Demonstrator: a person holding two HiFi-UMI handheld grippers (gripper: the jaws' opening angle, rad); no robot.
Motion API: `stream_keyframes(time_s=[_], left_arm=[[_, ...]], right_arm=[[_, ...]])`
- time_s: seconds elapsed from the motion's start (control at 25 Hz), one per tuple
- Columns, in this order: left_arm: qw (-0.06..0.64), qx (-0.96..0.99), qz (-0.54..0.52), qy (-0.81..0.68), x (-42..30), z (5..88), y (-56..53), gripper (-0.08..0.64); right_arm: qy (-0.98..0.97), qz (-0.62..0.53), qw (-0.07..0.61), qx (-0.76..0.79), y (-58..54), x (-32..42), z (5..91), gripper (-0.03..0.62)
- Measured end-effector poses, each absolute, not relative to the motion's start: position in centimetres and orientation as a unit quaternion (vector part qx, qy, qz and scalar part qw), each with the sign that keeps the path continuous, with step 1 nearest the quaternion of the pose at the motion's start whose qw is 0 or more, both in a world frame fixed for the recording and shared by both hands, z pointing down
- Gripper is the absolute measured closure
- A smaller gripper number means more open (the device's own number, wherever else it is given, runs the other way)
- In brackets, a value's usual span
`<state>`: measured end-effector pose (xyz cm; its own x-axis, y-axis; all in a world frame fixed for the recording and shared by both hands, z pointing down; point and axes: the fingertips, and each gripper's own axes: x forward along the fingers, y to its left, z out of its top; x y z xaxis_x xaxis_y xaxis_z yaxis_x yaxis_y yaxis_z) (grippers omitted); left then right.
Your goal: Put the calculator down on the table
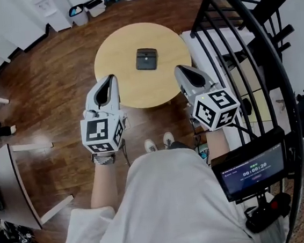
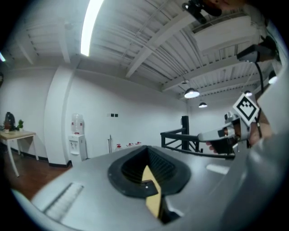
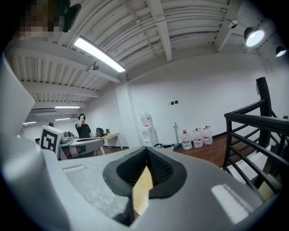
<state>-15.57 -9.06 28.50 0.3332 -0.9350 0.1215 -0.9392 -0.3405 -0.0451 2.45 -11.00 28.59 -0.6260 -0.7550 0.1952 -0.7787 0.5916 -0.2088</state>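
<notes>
Calculator [image 1: 146,59]: dark, near-square slab with a pale spot, flat at centre of round wooden table [image 1: 115,57]. Long axis runs away from person; top end unclear. Left gripper [image 1: 109,79] and right gripper [image 1: 183,70]: jaws together, empty.

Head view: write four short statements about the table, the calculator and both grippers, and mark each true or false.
1. The dark rectangular calculator lies on the round light wooden table. True.
2. The left hand-held gripper grips the calculator. False: its jaws are shut on nothing.
3. The right hand-held gripper is empty. True.
4. The black metal railing stands left of the table. False: it stands right of it.
</notes>
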Motion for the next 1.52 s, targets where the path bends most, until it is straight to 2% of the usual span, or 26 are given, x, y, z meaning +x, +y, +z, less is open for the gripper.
stream_keyframes(time_s=[0.12,0.6,0.84,1.52], left_arm=[[-0.010,0.817,0.058,-0.574,-14.8,26.9,-9.4,0.554],[-0.037,0.831,0.048,-0.552,-12.0,26.5,-9.7,0.554],[-0.070,0.826,0.102,-0.550,-11.5,27.1,-9.3,0.554],[-0.038,0.838,0.079,-0.539,-14.8,28.8,-8.7,0.554]], right_arm=[[-0.894,0.108,0.053,0.431,-11.4,2.8,27.2,0.589],[-0.904,0.074,0.039,0.418,-12.1,4.0,25.8,0.590],[-0.904,0.090,0.050,0.414,-12.0,3.4,27.0,0.589],[-0.892,0.105,0.015,0.440,-10.5,1.4,26.2,0.589]])
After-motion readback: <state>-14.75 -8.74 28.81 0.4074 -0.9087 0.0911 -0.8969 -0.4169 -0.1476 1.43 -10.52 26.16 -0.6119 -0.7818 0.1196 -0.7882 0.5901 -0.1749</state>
